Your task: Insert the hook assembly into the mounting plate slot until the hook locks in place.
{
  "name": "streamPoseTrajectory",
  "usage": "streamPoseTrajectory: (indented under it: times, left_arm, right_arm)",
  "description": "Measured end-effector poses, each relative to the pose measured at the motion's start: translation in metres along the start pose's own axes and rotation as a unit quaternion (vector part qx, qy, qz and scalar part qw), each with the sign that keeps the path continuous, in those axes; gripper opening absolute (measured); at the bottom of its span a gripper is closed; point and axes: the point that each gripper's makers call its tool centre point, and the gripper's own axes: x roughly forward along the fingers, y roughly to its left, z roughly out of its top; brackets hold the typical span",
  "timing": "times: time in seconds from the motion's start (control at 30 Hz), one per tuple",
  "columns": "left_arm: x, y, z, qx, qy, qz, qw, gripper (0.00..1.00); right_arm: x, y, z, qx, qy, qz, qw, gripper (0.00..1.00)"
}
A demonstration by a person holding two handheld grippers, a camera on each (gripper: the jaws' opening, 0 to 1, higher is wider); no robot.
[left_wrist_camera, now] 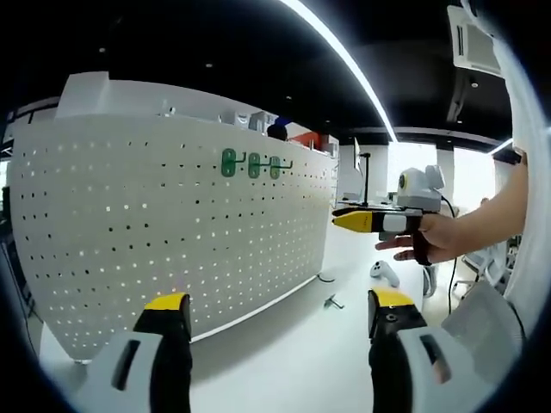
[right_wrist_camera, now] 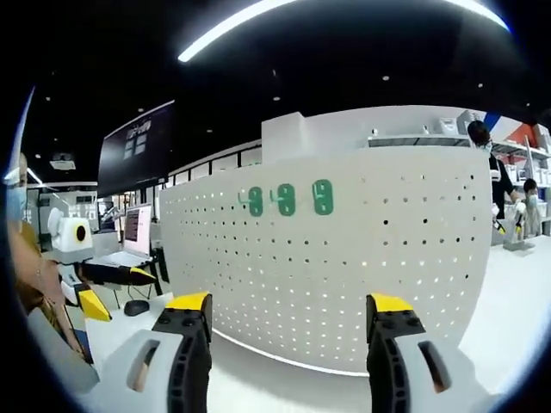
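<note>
A white perforated mounting plate stands upright on a white table. Three green hook assemblies hang side by side near its top edge, and they appear again in the right gripper view on the plate. My left gripper is open, empty and well short of the plate. My right gripper is also open and empty, facing the plate from the other side. In the left gripper view the right gripper is held by a hand past the plate's right end.
A small dark hook lies on the table beside the plate's right end, with a white controller further back. A screen and a mouse sit at the left. People stand in the background.
</note>
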Motion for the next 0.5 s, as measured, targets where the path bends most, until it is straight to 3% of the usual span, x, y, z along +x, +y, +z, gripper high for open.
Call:
streamPoseTrajectory:
  times: [0.5]
  left_arm:
    - [-0.01, 0.002, -0.019, -0.011, 0.016, 0.006, 0.9998, 0.88]
  right_arm:
    - [-0.029, -0.002, -0.033, 0.006, 0.028, -0.007, 0.9996, 0.71]
